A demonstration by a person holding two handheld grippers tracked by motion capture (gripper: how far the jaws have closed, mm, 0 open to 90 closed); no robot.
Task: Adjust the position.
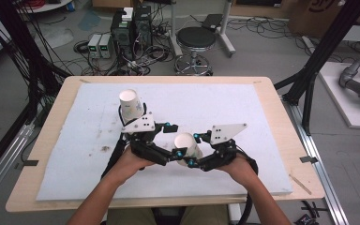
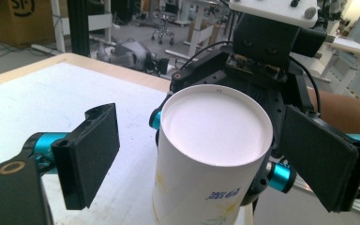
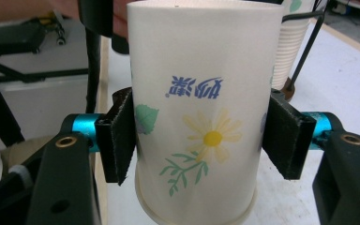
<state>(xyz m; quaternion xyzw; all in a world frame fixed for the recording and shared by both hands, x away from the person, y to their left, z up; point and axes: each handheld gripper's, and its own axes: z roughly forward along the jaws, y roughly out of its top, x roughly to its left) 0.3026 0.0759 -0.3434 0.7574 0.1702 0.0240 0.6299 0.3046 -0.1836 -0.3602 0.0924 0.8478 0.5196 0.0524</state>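
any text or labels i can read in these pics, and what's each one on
Blue printed characters on the paper cup: upside down, above a yellow flower, not legible enough to quote.
The same blue print low on the cup in the left gripper view: cut off and blurred, unreadable.
"SF" or similar dark letters on a cardboard box: partly cut off, uncertain.
Second cup: print too small to read.

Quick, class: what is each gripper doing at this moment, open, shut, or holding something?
Left gripper: open, pads clear of the paper cup between them.
Right gripper: shut on the paper cup, which is upside down.
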